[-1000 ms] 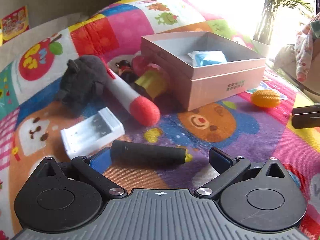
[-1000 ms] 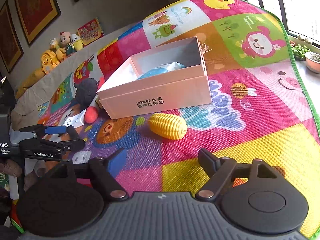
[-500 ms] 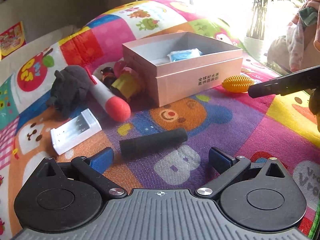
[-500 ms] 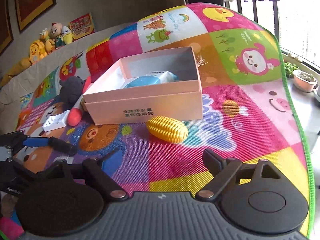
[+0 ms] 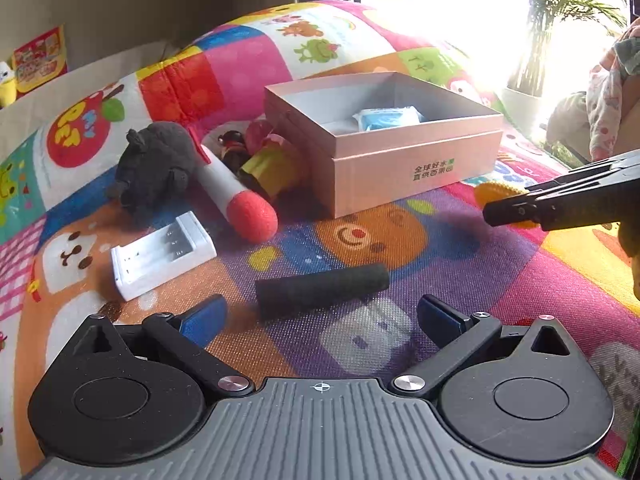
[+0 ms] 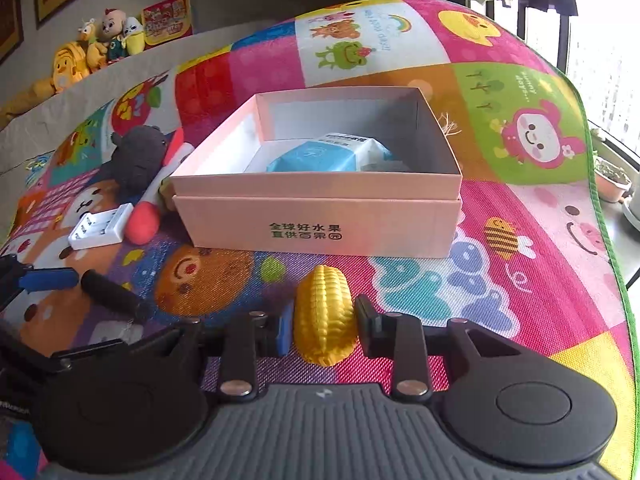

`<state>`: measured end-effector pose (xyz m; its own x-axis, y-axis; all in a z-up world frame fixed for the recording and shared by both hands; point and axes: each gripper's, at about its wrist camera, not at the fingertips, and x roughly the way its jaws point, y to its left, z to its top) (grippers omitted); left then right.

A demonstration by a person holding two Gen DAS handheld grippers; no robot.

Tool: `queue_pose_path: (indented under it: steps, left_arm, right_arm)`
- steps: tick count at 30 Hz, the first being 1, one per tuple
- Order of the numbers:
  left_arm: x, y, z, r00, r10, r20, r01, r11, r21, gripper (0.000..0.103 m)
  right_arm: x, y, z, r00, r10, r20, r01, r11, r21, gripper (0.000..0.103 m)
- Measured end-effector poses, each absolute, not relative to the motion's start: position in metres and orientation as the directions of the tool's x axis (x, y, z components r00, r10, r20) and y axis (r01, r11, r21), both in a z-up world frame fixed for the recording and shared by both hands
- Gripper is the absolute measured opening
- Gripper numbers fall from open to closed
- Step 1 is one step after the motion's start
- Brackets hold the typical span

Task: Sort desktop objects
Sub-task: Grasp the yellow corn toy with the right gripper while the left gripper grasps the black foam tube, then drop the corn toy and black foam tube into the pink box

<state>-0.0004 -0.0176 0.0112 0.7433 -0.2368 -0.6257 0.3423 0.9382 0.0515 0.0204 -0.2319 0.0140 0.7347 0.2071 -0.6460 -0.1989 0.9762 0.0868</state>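
Currently: right gripper (image 6: 323,326) pinching yellow toy corn (image 6: 325,314), near pink box (image 6: 320,212), presumably for boxing; left gripper (image 5: 320,314) spread wide

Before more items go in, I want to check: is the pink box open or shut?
Open. The pink box has no lid on top; its inside walls show, and a blue packet lies inside it.

The left gripper (image 5: 320,316) hangs spread over a black foam cylinder (image 5: 322,290) — pink box (image 5: 416,168) beyond.
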Motion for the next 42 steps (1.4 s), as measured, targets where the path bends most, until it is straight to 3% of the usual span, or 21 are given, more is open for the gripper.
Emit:
queue_pose_path:
  steps: [9,11,13,23,34,39,42]
  left_arm:
    - [0.015,-0.045,0.014,0.773,-0.177,-0.610,0.303,0.947,0.110,0.103]
    - [0.015,-0.045,0.014,0.772,-0.167,-0.613,0.298,0.948,0.117,0.100]
    - [0.015,-0.043,0.012,0.770,-0.145,-0.622,0.285,0.950,0.131,0.084]
    - [-0.011,-0.032,0.027,0.761,-0.216,-0.611,0.364,0.923,0.127,0.081]
    - [-0.043,-0.059,0.086,0.825,-0.335,-0.456,0.461,0.865,0.199,0.081]
    - [-0.012,-0.072,0.110,0.862,-0.343,-0.373,0.449,0.858,0.249,0.081]
    - [0.025,-0.077,0.122,0.872,-0.363,-0.330,0.439,0.877,0.195,0.081]
  right_arm:
    - [-0.019,-0.257,0.022,0.730,0.230,-0.644,-0.221,0.971,0.096,0.031]
    - [-0.024,-0.261,0.020,0.728,0.228,-0.646,-0.213,0.972,0.103,0.031]
    - [-0.026,-0.265,0.018,0.723,0.233,-0.651,-0.206,0.971,0.118,0.031]
    - [-0.038,-0.266,0.025,0.737,0.240,-0.632,-0.223,0.969,0.108,0.031]
    - [-0.058,-0.274,0.078,0.770,0.331,-0.545,-0.314,0.941,0.128,0.031]
    - [-0.047,-0.271,0.116,0.823,0.305,-0.480,-0.318,0.946,0.057,0.031]
    - [-0.015,-0.272,0.148,0.878,0.250,-0.408,-0.274,0.962,0.001,0.031]
